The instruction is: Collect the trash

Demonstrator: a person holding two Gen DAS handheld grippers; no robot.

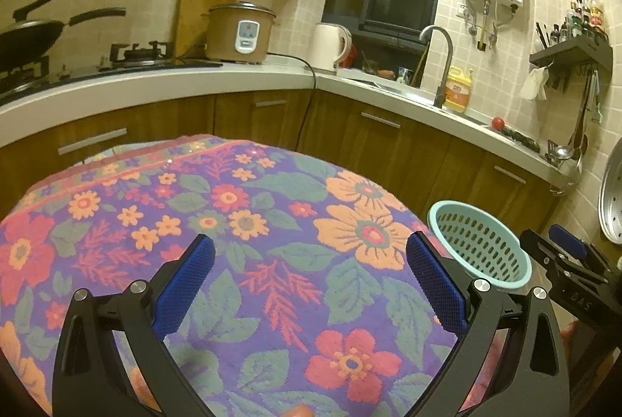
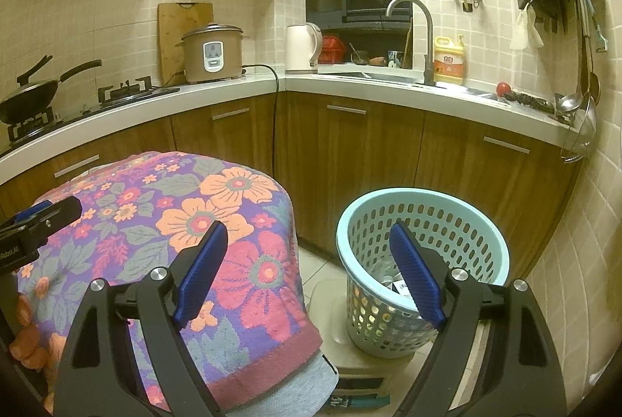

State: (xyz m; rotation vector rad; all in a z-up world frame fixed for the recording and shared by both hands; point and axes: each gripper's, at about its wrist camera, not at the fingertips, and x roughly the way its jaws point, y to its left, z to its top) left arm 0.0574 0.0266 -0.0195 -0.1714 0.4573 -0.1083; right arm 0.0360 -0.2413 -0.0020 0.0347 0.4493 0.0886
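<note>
A light blue perforated basket [image 2: 423, 218] stands on a low stool to the right of a table covered with a floral cloth [image 2: 163, 222]; some pale scraps lie at its bottom [image 2: 396, 282]. It also shows in the left wrist view [image 1: 478, 246]. My left gripper [image 1: 309, 277] is open and empty above the floral cloth [image 1: 233, 242]. My right gripper [image 2: 309, 269] is open and empty, hovering between the table's right edge and the basket. The right gripper also appears at the right edge of the left wrist view [image 1: 563, 253]. No loose trash shows on the cloth.
An L-shaped kitchen counter [image 2: 350, 78] runs behind, with a rice cooker [image 2: 212, 55], kettle [image 2: 301, 45], sink tap [image 2: 418, 35], yellow detergent bottle [image 2: 449, 61] and a wok on the stove [image 2: 31, 94]. Brown cabinets [image 2: 350, 152] stand below. Utensils hang on the right wall.
</note>
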